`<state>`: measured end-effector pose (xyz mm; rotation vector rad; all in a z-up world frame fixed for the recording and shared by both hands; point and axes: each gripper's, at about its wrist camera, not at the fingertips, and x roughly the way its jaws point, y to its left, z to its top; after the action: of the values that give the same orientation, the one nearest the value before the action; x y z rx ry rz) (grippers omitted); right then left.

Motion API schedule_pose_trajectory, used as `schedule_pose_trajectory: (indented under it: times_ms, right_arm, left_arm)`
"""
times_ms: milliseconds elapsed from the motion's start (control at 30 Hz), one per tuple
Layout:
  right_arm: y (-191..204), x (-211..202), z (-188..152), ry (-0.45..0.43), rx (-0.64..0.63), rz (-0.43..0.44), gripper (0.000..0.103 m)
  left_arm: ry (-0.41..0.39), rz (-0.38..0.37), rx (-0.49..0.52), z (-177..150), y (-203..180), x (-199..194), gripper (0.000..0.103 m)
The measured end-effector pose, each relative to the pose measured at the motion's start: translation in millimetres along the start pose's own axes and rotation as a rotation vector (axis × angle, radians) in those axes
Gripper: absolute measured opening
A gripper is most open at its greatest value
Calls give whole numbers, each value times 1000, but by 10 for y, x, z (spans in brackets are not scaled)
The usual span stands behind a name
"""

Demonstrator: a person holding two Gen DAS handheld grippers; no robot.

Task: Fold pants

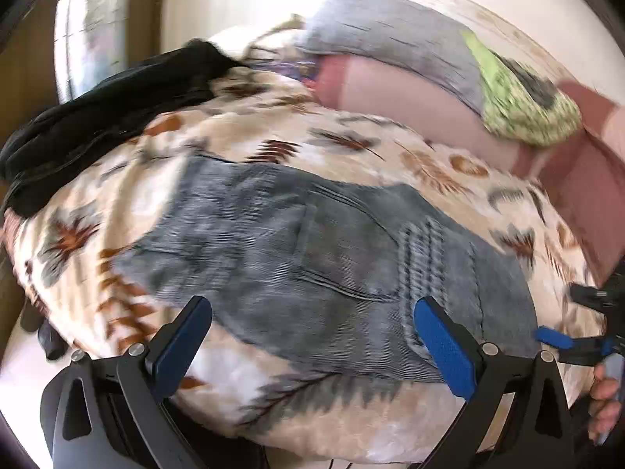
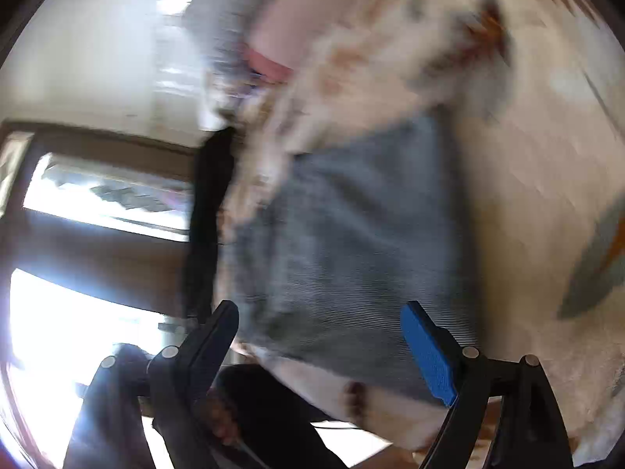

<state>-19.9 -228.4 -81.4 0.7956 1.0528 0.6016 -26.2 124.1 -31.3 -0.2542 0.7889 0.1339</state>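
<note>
Grey-blue corduroy pants (image 1: 312, 250) lie folded into a compact rectangle on a cream blanket with a feather pattern (image 1: 273, 125). A back pocket and the elastic waistband face up. My left gripper (image 1: 312, 336) is open and empty, just above the near edge of the pants. My right gripper (image 2: 320, 340) is open and empty, over the near edge of the pants (image 2: 351, 234); this view is badly blurred. The right gripper's blue fingertip (image 1: 552, 338) shows at the right edge of the left wrist view.
A black garment (image 1: 109, 117) lies at the blanket's far left. A grey cloth (image 1: 390, 35), a pink cloth (image 1: 410, 97) and a green patterned cloth (image 1: 523, 109) lie behind the pants. A window (image 2: 109, 195) shows left in the right wrist view.
</note>
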Motion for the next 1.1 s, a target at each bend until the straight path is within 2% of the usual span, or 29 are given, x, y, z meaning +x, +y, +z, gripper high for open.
schedule_pose_trajectory:
  times_ms: [100, 167, 233, 267, 433, 500, 567, 633, 667, 700, 833, 900, 1100]
  right_arm:
    - [263, 81, -99, 42, -27, 143, 88]
    - [275, 344, -201, 95, -19, 173, 88]
    - [115, 763, -305, 161, 1, 109, 88]
    - [9, 903, -345, 194, 28, 70, 82]
    - [471, 603, -262, 117, -44, 81, 84]
    - [642, 637, -240, 117, -73, 118, 85]
    - [604, 782, -274, 137, -61, 117, 88]
    - [390, 1148, -318, 221, -13, 22, 87]
    - [312, 1222, -352, 223, 10, 7, 86]
    - [340, 1156, -353, 167, 4, 28, 86]
    - [361, 1134, -322, 196, 36, 32, 86]
    - [353, 1094, -295, 188, 45, 40, 86]
    - [246, 1029, -302, 172, 42, 45, 86]
  left_arm:
    - [4, 15, -50, -20, 132, -42, 103]
    - [22, 16, -97, -48, 223, -7, 103]
    - [36, 11, -136, -101, 314, -14, 103]
    - [45, 4, -162, -127, 378, -16, 103]
    - [31, -8, -280, -150, 732, -59, 103]
    - [43, -37, -351, -151, 887, -21, 103]
    - [65, -72, -433, -164, 1052, 27, 103]
    - [69, -126, -460, -146, 1127, 61, 103]
    - [76, -144, -478, -118, 1159, 82, 103]
    - [87, -164, -506, -93, 1198, 113, 103]
    - [138, -265, -640, 4, 1382, 336, 103]
    - [158, -303, -657, 26, 1406, 437, 103]
    - [183, -280, -698, 71, 1505, 696, 103]
